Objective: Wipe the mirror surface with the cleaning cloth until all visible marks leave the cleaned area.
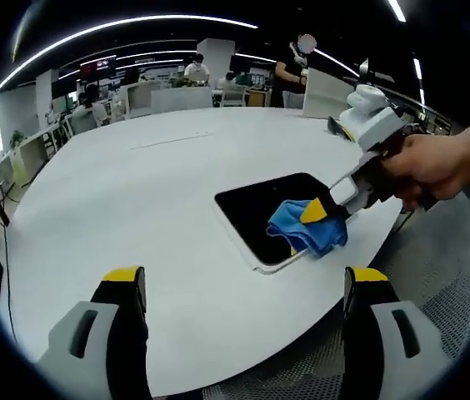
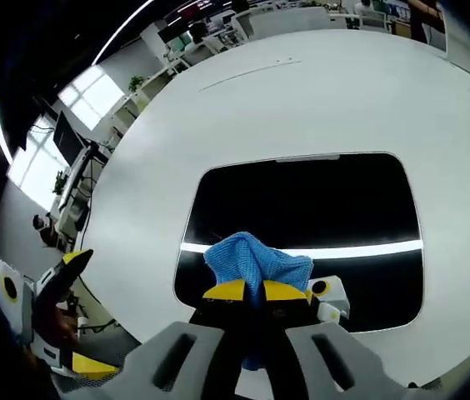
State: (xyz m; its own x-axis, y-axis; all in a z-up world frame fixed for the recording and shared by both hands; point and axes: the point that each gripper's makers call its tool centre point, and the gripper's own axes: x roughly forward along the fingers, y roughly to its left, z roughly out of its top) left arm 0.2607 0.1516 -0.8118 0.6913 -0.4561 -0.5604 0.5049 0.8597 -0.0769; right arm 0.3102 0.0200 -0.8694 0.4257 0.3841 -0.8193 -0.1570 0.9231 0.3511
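Step in hand: wiping, judged under way; blue cleaning cloth pressed onto the near part of the mirror.
Mirror: dark rounded rectangle lying flat on the white table, near the table's edge; reflects a bright ceiling light strip.
Cloth: bunched, pinched at its near end, the rest spread on the glass just ahead of the jaws; in the left gripper view, sits at the mirror's corner.
Right gripper: jaws clenched on the cloth, yellow tips nearly together with blue fabric between; held by a hand coming in from the right.
Left gripper: jaws released, wide apart, holding nothing; hovers above the table, well apart from the mirror.
Marks: none clearly made out on the dark glass; too reflective to tell.
Next move, as a judgement: sweep the cloth across the far, unwiped stretch of glass with steady downward pressure, keeping the pinch tight and the mirror from sliding towards the edge.
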